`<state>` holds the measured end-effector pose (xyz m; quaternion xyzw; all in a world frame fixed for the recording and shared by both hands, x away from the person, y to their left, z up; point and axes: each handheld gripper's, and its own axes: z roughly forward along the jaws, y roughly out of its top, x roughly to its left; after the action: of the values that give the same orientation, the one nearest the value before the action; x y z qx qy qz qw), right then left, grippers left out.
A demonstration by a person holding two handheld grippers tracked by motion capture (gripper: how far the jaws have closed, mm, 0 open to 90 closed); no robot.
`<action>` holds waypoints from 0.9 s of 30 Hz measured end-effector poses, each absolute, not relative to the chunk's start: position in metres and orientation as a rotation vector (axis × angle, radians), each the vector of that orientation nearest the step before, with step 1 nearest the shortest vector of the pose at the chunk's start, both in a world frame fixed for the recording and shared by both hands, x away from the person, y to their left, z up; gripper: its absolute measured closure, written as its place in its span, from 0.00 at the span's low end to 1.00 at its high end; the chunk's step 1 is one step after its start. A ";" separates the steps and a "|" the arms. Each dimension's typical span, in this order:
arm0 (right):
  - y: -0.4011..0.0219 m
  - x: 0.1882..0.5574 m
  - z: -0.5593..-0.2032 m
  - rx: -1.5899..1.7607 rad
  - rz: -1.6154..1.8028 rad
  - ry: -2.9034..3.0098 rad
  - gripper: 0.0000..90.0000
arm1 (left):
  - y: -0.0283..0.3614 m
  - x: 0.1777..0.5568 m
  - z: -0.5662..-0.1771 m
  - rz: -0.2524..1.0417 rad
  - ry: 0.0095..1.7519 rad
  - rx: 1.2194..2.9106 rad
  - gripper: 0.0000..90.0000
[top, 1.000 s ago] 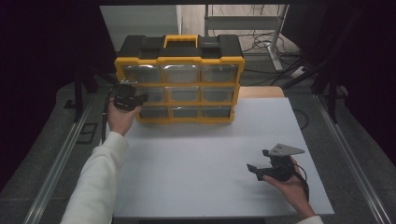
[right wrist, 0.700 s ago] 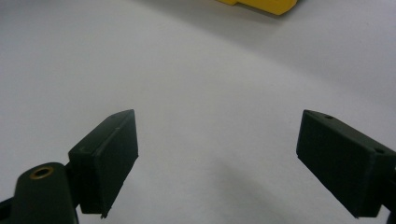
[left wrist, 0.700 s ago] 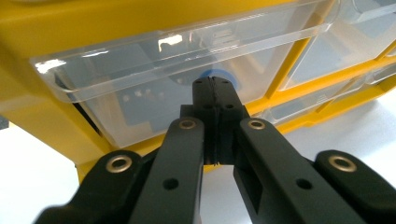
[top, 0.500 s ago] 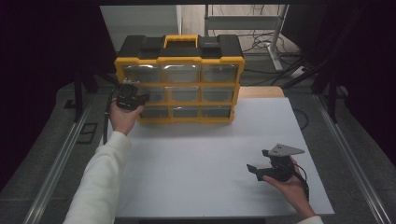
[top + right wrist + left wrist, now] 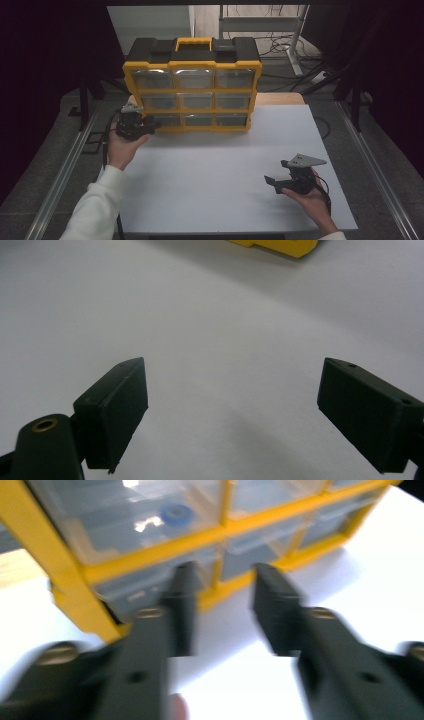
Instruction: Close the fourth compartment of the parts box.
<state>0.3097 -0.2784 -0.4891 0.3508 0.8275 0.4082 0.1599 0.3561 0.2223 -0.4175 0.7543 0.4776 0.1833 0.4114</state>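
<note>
The yellow-and-black plastic organiser with clear drawers (image 5: 192, 85) stands upright at the far edge of the white desk (image 5: 220, 165). The left gripper (image 5: 150, 122) sits just beside its lower left corner, jaws just opened, nothing between them. The right gripper (image 5: 274, 181) rests well apart, jaws wide and empty.

Yellow drawer cabinet (image 5: 192, 90) blocking table's far edge, white tabletop (image 5: 215, 170) before it open

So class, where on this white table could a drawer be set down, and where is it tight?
Free: the broad white table between the yellow drawer organizer and the right gripper. Tight: the organizer's lower left corner, where the left gripper hovers open.
</note>
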 end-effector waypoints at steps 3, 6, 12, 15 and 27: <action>-0.278 0.309 -0.489 1.000 1.165 2.365 0.15 | 0.217 0.340 -0.425 0.456 1.173 1.911 0.34; -0.278 0.309 -0.489 1.003 1.164 2.365 0.15 | 0.215 0.328 -0.433 0.404 1.160 1.916 0.28; -0.279 0.309 -0.489 1.005 1.167 2.364 0.14 | 0.209 0.301 -0.451 0.430 1.122 1.961 0.23; -0.280 0.309 -0.489 1.008 1.169 2.361 0.14 | 0.207 0.285 -0.457 0.434 1.093 1.980 0.21; -0.283 0.311 -0.490 1.021 1.168 2.358 0.14 | 0.211 0.260 -0.486 0.414 1.121 1.983 0.19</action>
<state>0.3109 -0.2826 -0.4895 0.3571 0.8248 0.4084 0.1589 0.2601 0.2111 -0.4859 0.7843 0.4436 0.1638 0.4016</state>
